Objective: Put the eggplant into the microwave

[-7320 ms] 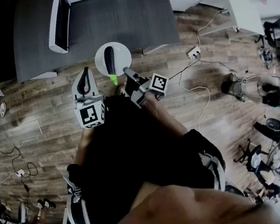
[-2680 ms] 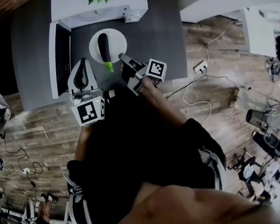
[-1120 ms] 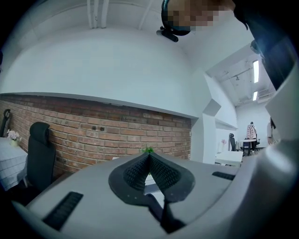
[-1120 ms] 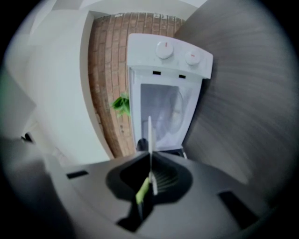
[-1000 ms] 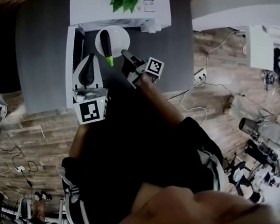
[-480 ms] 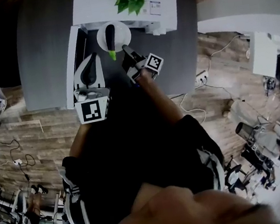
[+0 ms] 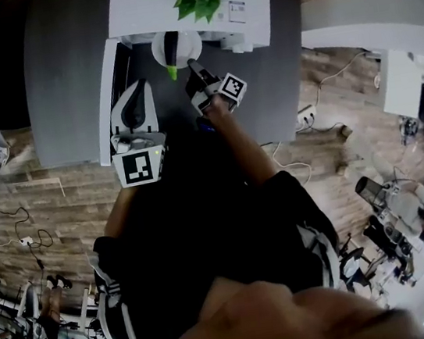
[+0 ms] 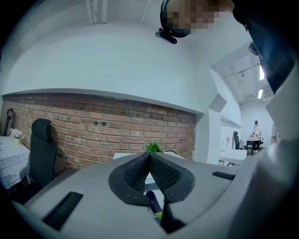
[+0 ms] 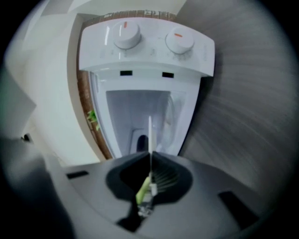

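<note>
Left claw [image 8: 149,156] closed, unladen; right claw [image 7: 192,65] outstretched, clamped on plate [image 7: 191,49]

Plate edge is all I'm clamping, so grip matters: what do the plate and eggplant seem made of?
Plate: plain white, with a thin rim seen edge-on in the shut jaws of the right gripper. It looks hard and smooth, probably ceramic or melamine. Eggplant: smooth dark purple with a vivid green stem, likely a plastic toy, but that's not certain.

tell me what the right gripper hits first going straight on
Probably the back wall inside the microwave: the right gripper, shut on the plate, points into the open cavity, with nothing between. The plate would touch first; depth is unclear.
</note>
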`<state>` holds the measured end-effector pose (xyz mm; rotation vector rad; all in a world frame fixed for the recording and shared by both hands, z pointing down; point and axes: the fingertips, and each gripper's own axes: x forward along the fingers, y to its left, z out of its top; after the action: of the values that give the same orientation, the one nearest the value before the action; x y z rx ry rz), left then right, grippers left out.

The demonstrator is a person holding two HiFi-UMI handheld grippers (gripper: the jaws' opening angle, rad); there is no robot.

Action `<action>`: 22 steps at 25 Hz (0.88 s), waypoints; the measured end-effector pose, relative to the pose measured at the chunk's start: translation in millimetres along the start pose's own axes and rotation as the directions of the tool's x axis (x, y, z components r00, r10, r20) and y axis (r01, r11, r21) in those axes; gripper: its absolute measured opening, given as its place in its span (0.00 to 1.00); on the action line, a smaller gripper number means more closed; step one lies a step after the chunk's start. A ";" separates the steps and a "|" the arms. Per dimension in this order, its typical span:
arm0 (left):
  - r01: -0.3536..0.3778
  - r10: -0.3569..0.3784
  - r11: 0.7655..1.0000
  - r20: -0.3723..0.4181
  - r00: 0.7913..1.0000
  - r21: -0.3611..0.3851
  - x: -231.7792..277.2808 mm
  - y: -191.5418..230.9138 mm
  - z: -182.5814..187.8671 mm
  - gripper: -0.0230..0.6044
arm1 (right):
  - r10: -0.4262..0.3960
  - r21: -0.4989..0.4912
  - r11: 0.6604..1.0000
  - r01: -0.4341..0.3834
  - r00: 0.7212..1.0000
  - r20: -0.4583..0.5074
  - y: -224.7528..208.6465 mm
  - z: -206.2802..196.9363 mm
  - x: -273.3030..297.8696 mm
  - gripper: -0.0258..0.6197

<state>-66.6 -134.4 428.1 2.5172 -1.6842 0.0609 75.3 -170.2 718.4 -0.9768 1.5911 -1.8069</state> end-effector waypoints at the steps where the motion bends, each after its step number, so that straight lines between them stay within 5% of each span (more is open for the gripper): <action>1: 0.000 0.001 1.000 -0.003 1.000 0.001 0.4 0.2 -0.8 0.09 | -0.005 -0.002 1.000 0.005 1.000 0.002 -1.4 2.2 1.4 0.10; 22: -0.010 0.010 1.000 -0.030 0.999 0.001 8.6 7.0 -10.3 0.09 | -0.017 0.046 0.999 0.014 0.998 0.053 -30.4 24.2 42.8 0.10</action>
<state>-69.5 -143.7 439.6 2.4954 -1.6866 0.1003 71.3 -213.5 756.6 -1.0104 1.5077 -1.8046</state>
